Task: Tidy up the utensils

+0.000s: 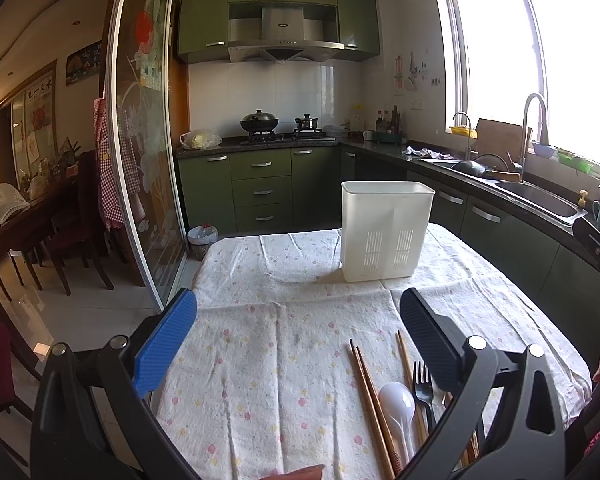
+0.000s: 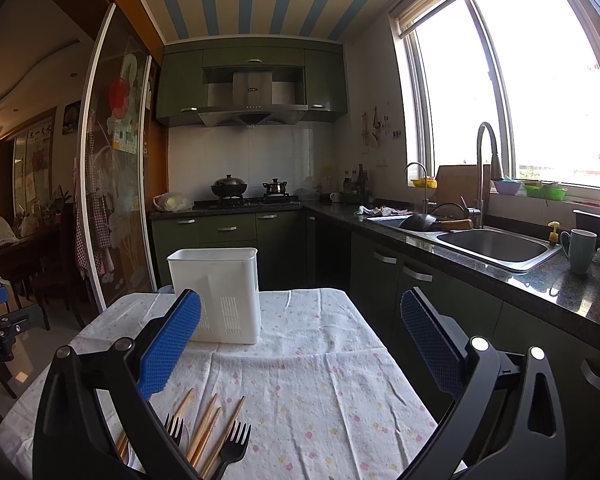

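On the cloth-covered counter (image 1: 260, 360), left wrist view: left hand-held gripper (image 1: 298, 320) wide, holding nothing; wooden chopsticks (image 1: 370, 396), white plastic spoon (image 1: 398, 400) and black fork (image 1: 422, 384) lie just below its right finger, long axes pointing toward the slotted white plastic holder (image 1: 386, 232) standing upright ahead. Right wrist view: right hand-held gripper (image 2: 300, 320) wide and empty, black forks (image 2: 236, 440) and chopsticks (image 2: 208, 420) low left by its left finger, holder (image 2: 216, 292) beyond; both look about equally near.

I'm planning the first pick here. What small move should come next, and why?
Probably lower the right gripper onto the near black fork. Both grippers are open and empty, the left gripper included; the utensils lie flat on the cloth, and the white holder stands empty-looking behind them.
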A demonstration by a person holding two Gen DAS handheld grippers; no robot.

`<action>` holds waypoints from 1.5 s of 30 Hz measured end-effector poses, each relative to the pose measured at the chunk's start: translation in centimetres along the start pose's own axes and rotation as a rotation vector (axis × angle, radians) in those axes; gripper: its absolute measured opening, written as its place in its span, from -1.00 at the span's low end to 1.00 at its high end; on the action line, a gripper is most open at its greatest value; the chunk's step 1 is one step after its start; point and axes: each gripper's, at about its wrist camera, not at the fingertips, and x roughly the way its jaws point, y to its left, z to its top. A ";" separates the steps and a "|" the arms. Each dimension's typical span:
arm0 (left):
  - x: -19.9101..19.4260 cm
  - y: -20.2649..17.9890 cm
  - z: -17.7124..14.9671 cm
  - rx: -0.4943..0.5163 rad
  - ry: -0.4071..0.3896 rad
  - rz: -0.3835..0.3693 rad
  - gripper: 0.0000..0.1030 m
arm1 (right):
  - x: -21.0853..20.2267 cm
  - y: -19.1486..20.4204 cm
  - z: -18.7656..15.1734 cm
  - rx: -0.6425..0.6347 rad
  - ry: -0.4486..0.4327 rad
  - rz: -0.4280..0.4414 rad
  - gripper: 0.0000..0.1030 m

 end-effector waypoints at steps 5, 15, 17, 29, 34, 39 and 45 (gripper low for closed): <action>0.1 -0.1 -0.1 0.002 0.000 0.000 0.88 | 0.0 0.0 0.0 0.000 0.001 0.000 0.92; 0.1 -0.1 -0.1 0.001 0.000 0.000 0.88 | 0.3 0.0 -0.2 0.001 0.002 -0.001 0.92; 0.1 -0.1 -0.1 0.002 0.000 -0.001 0.88 | 0.2 0.0 -0.2 0.000 0.001 -0.001 0.92; 0.1 -0.2 -0.1 0.003 0.001 -0.004 0.88 | 0.3 0.0 -0.2 0.002 0.002 -0.002 0.92; 0.1 -0.3 -0.1 0.003 0.001 -0.003 0.88 | 0.3 0.0 -0.2 0.001 0.005 -0.001 0.92; 0.1 -0.3 -0.1 0.003 0.002 -0.003 0.88 | 0.4 0.1 -0.4 0.001 0.006 -0.001 0.92; 0.1 -0.2 -0.1 0.003 0.002 -0.003 0.88 | 0.4 0.1 -0.4 0.002 0.005 -0.001 0.92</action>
